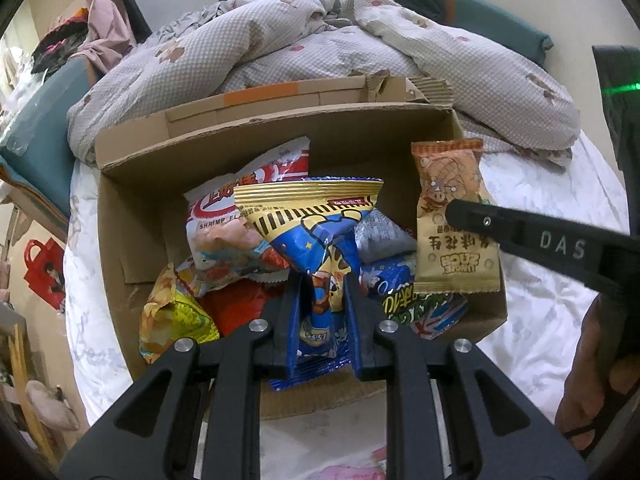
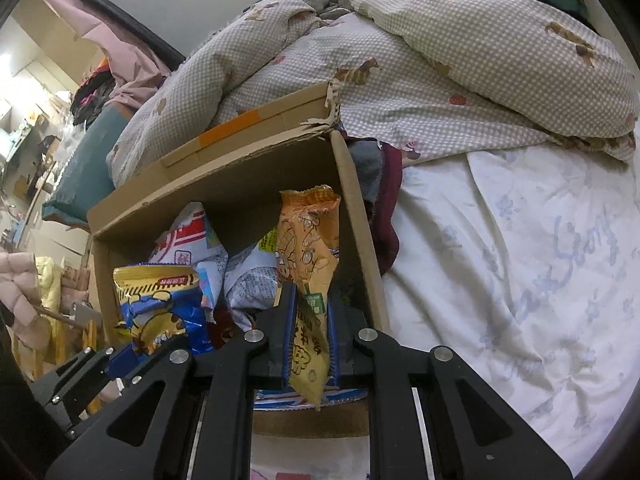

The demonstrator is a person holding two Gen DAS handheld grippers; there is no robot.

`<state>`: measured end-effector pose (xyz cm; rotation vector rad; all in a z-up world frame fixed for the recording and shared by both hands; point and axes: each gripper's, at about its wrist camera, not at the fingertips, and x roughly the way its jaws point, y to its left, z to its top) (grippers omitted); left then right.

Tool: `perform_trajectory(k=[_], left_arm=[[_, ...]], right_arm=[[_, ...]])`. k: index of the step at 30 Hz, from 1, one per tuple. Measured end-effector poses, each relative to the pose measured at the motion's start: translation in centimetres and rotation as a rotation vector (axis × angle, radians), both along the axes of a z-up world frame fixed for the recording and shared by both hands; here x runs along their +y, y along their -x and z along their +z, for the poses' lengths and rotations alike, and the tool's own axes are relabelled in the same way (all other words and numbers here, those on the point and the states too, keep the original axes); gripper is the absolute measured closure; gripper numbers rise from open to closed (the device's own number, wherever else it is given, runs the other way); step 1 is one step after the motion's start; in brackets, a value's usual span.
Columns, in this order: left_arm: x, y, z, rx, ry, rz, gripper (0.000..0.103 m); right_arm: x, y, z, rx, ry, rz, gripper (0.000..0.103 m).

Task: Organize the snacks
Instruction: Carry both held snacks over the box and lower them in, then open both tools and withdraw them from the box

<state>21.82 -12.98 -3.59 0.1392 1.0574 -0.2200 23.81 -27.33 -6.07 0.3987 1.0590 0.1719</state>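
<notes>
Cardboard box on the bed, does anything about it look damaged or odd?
Yes. The brown cardboard box is torn at its far right corner, where ragged corrugated edges show. The snack packets inside lie jumbled, not in rows.

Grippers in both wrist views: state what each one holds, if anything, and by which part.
Left gripper pinches the blue-and-gold snack bag around its lower half. Right gripper pinches the orange peanut packet near its lower end.

Both wrist views look steeply down, close over the same cardboard box [image 1: 132, 208] [image 2: 240, 184].
</notes>
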Motion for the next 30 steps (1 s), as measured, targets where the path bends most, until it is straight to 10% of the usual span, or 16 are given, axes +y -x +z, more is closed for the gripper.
perform_trajectory(k=[8, 11, 13, 14, 30], left_arm=[[1.1, 0.1, 1.1, -0.014, 0.042, 0.054, 0.027], [1.8, 0.1, 1.2, 0.008, 0.070, 0.076, 0.027], [2.1, 0.2, 1.3, 0.007, 0.073, 0.083, 0.027], [2.3, 0.3, 1.4, 0.005, 0.070, 0.084, 0.027], [5.3, 3.0, 2.8, -0.009, 0.102, 0.095, 0.027]], right_arm=[[0.0, 0.1, 1.0, -0.030, -0.038, -0.006, 0.084], [0.1, 0.3, 1.3, -0.045, -0.030, -0.002, 0.071], [0.1, 0.4, 1.4, -0.054, -0.044, -0.008, 0.029], [0.0, 0.5, 1.5, -0.064, -0.049, -0.015, 0.026], [-0.3, 3.3, 2.4, -0.055, -0.063, -0.007, 0.026]])
